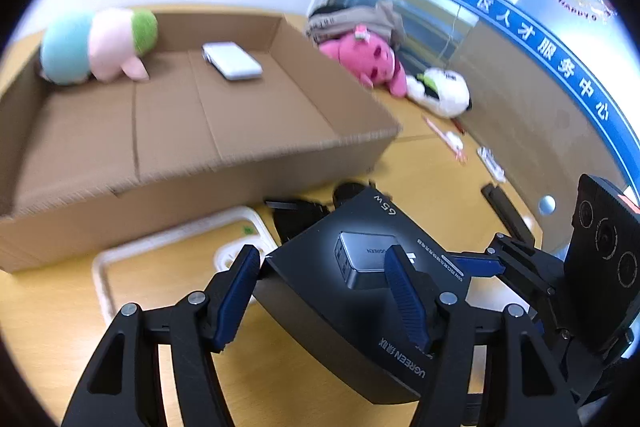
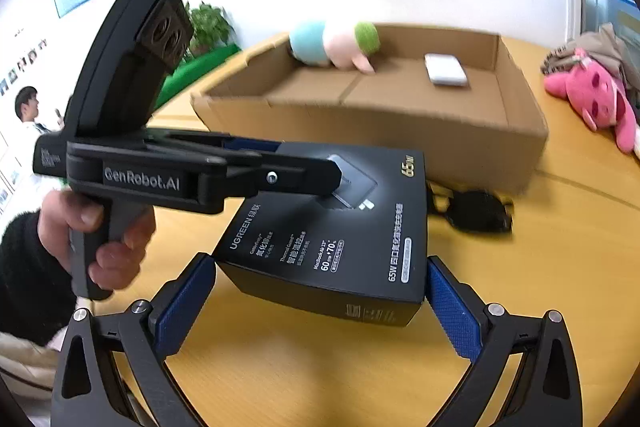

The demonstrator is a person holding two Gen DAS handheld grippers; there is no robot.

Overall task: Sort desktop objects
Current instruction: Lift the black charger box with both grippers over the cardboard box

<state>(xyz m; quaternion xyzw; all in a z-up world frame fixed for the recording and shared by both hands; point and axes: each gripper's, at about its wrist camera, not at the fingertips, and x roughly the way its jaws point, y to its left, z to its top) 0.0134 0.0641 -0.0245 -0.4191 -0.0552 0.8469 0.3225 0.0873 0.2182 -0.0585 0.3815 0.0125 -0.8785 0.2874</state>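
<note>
charger box sits pinched in both grippers' jaws, left gripper seemingly gripping a corner. lift level toward the cardboard box at the desk's far edge; right gripper steadies.

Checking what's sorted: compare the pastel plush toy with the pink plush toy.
The pastel blue, pink and green plush toy lies inside the brown cardboard box; the bright pink plush toy lies outside it on the wooden table. The pastel one is banded, the pink one dark-spotted. Both are soft toys.

Left gripper and right gripper tilt downward — fingers spread; a hand grasps the left one's handle.
</note>
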